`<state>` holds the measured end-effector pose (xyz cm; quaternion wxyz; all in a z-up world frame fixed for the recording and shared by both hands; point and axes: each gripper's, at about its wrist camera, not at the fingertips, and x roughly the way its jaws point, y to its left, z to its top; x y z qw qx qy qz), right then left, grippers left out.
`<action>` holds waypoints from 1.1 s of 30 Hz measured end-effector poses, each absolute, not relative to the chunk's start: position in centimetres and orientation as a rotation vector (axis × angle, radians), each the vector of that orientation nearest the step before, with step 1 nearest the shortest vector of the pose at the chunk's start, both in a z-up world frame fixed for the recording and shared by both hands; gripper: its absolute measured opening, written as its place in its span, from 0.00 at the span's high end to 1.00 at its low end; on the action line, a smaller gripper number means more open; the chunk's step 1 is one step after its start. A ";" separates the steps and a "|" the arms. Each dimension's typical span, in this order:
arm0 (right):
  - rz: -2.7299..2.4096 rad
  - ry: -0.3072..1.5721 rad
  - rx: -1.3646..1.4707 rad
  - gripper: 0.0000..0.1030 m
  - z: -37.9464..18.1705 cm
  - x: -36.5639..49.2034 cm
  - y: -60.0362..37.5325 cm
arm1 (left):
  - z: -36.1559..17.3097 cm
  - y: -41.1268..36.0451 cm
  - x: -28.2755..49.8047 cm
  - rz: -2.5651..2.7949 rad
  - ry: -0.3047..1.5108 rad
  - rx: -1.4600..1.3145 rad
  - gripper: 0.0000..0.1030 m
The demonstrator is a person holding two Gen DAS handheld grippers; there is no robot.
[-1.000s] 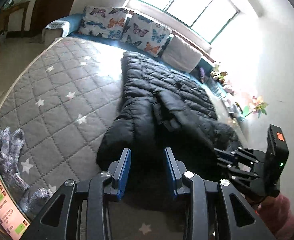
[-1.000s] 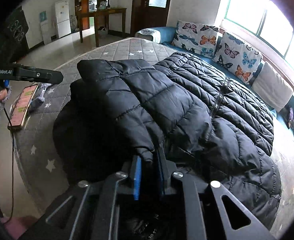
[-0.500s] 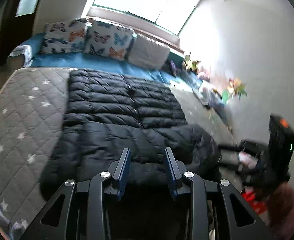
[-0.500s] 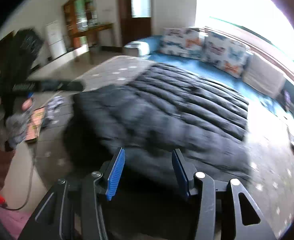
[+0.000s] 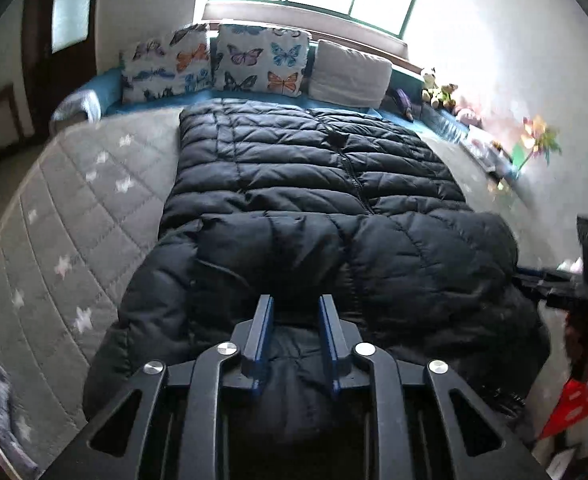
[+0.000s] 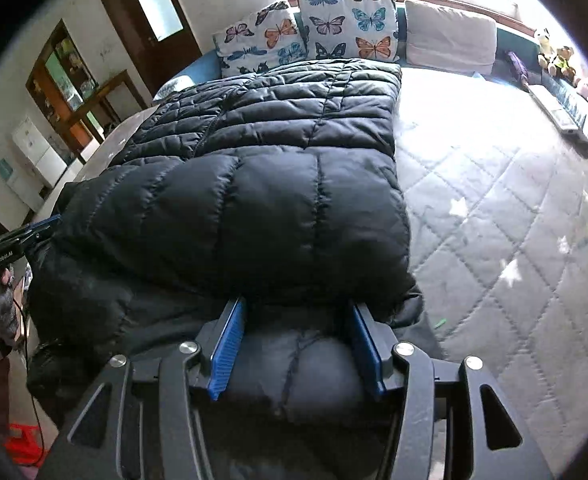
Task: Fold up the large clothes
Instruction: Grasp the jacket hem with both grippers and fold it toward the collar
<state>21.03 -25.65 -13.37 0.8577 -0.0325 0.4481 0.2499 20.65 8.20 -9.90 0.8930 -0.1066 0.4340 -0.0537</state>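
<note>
Nearest each lens are the black plastic frames and blue ribbed pads of the tongs. The left gripper (image 5: 296, 308) has its jaws narrowing, set a small gap apart over dark padded cloth; whether the pads press that cloth cannot be told. The right gripper (image 6: 296, 312) has its jaws opening, about half wide, with a puffy fold bulging between the pads, which stand at its sides without clearly pinching it.

Both hover at the near end of the black quilted puffer coat (image 5: 318, 184), glossy nylon stitched into fat horizontal tubes. Its near part is doubled back on itself in a thick rounded roll lying crosswise; beyond that the body lies flat. Its long axis runs away from the cameras toward the window, with a zip line down the middle.

The coat lies on a grey diamond-quilted mattress cover with white stars (image 6: 506, 216). At the far edge two butterfly-print square cushions (image 5: 262, 62) and a plain cream cushion (image 5: 350, 74) lean against the sill; small plush toys (image 6: 556, 56) sit in the corner.
</note>
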 end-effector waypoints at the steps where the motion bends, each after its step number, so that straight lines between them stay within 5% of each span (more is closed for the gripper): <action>1: 0.517 0.938 -0.089 0.45 -13.0 20.9 -25.4 | -9.7 8.7 20.5 -0.116 0.894 -0.246 0.75; 5: 0.508 0.892 -0.159 0.45 -10.3 20.3 -24.6 | -7.5 10.3 19.6 -0.048 0.821 -0.260 0.71; 8: 0.537 0.848 -0.197 0.45 -9.0 20.1 -24.4 | -6.4 11.9 19.7 0.032 0.791 -0.268 0.28; 11: 0.567 0.846 -0.208 0.45 -9.2 20.5 -23.1 | -6.6 12.8 20.0 0.028 0.799 -0.289 0.22; 14: 0.568 0.890 -0.198 0.44 -11.5 21.4 -22.1 | -7.8 12.2 21.1 0.001 0.847 -0.271 0.31; 16: 0.560 0.904 -0.200 0.44 -12.6 21.7 -21.8 | -8.9 11.8 21.9 -0.021 0.884 -0.248 0.57; 21: 0.565 0.884 -0.219 0.44 -10.5 20.8 -21.9 | -8.8 11.3 22.1 -0.021 0.843 -0.218 0.86; 26: 0.623 0.824 -0.225 0.44 -8.5 19.6 -20.8 | -7.4 10.7 21.6 0.032 0.782 -0.164 0.89; 33: 0.627 0.887 -0.259 0.42 -13.2 20.7 -18.7 | -9.9 12.2 22.2 0.030 0.845 -0.223 0.84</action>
